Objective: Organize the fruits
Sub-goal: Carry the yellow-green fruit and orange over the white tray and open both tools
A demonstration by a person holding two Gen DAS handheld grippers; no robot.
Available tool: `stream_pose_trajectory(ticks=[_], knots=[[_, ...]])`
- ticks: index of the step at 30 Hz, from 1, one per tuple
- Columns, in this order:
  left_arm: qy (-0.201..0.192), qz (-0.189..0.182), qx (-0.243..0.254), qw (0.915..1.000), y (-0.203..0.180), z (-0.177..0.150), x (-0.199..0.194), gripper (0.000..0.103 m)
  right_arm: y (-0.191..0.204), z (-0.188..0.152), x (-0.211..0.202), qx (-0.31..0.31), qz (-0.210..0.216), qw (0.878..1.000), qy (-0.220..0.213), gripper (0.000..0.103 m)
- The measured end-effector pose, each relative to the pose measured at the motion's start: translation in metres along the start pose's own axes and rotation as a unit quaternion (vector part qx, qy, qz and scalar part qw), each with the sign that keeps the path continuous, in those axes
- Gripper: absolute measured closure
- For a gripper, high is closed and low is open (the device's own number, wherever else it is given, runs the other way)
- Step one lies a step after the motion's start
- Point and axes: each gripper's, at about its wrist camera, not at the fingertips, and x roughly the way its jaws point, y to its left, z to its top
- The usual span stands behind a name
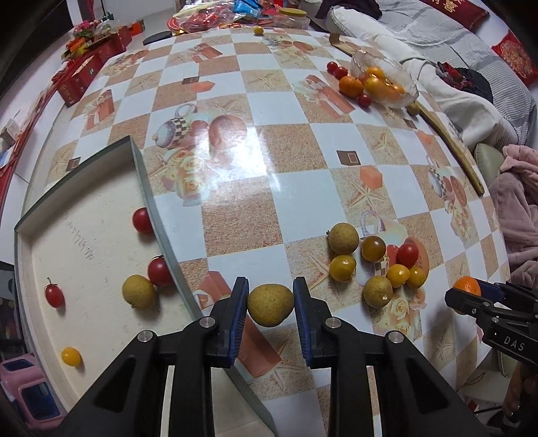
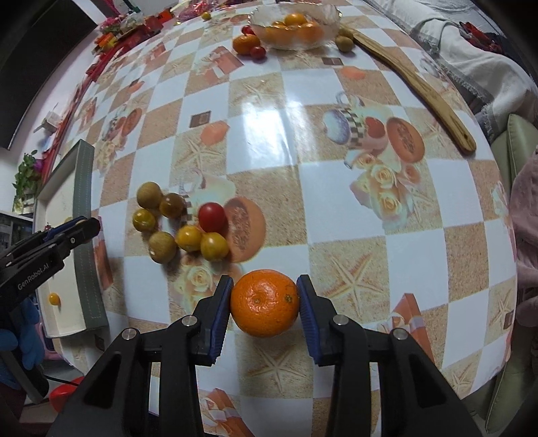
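My left gripper [image 1: 270, 304] is shut on a brown longan [image 1: 270, 305], held above the table just right of the white tray [image 1: 84, 235]. The tray holds red tomatoes [image 1: 143, 220], a longan [image 1: 139, 291] and a yellow tomato [image 1: 71, 356]. My right gripper [image 2: 265, 302] is shut on an orange mandarin [image 2: 264, 302]; it also shows in the left wrist view [image 1: 467, 290]. A cluster of longans and small tomatoes [image 2: 183, 228] lies on the table between the grippers. A glass bowl [image 2: 296, 28] of mandarins stands at the far side.
A wooden spatula [image 2: 423, 90] lies along the right table edge. A mandarin [image 2: 246, 44] and cherry tomatoes [image 2: 257, 52] lie beside the bowl. Red boxes [image 1: 80, 74] and packets crowd the far left edge. A sofa with bedding is to the right.
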Motion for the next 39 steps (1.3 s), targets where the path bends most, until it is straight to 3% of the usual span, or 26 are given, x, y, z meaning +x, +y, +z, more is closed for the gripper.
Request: stream_pose_trajectory(ticks=[10, 20, 28, 39], knots=[[-0.030, 0.004, -0.055, 0.9980, 0.031, -0.011, -0.029, 0.074, 0.042, 0.020, -0.003, -0.051, 0.018, 0.999, -0.007, 0.061], [-0.043, 0.028, -0.126, 0.9908, 0.085, -0.037, -0.045, 0.074, 0.108, 0.037, -0.001, -0.124, 0.047, 0.991, -0.009, 0.061], [-0.033, 0.048, -0.171, 0.9835, 0.117, -0.066, -0.038, 0.074, 0.166, 0.052, 0.007, -0.179, 0.088, 0.980, 0.000, 0.061], [-0.016, 0.065, -0.201, 0.9773, 0.130, -0.087, -0.017, 0.074, 0.251, 0.079, 0.042, -0.250, 0.128, 0.960, 0.017, 0.061]])
